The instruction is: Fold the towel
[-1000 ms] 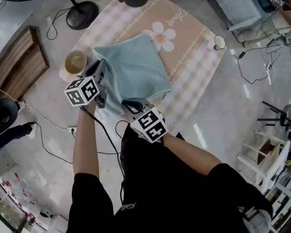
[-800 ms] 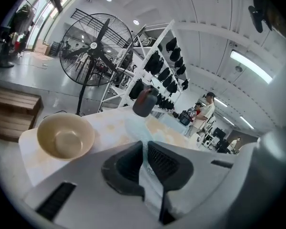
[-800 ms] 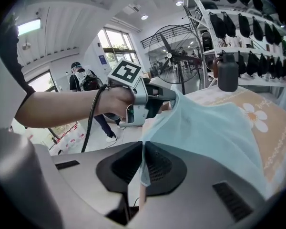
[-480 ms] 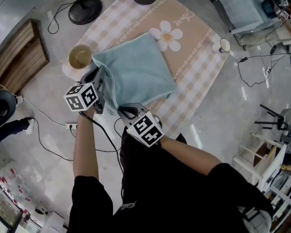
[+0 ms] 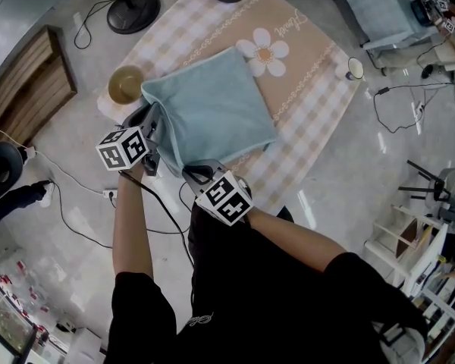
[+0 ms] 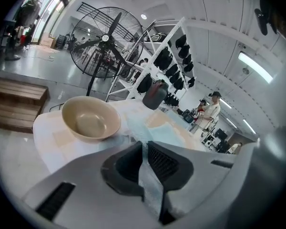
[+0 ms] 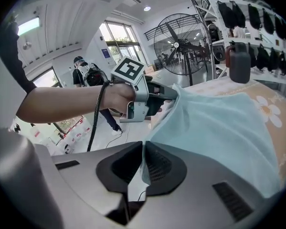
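The fingers (image 6: pixel 166 162) of my left gripper (image 5: pixel 155 124) pinch one near corner of the towel (image 5: pixel 212 105). My right gripper (image 5: pixel 195 174) pinches the other. The rest lies ahead of them on the mat (image 5: pixel 311 67). I think I should lift both corners evenly, lay them on the far edge, and miss the bowl (image 5: pixel 126 84) by the left fingers.

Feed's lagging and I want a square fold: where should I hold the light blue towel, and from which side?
By the two corners of its near edge, from the person's side. The light blue towel lies flat on the checked mat with that edge lifted; the left gripper and right gripper are each shut on a corner.
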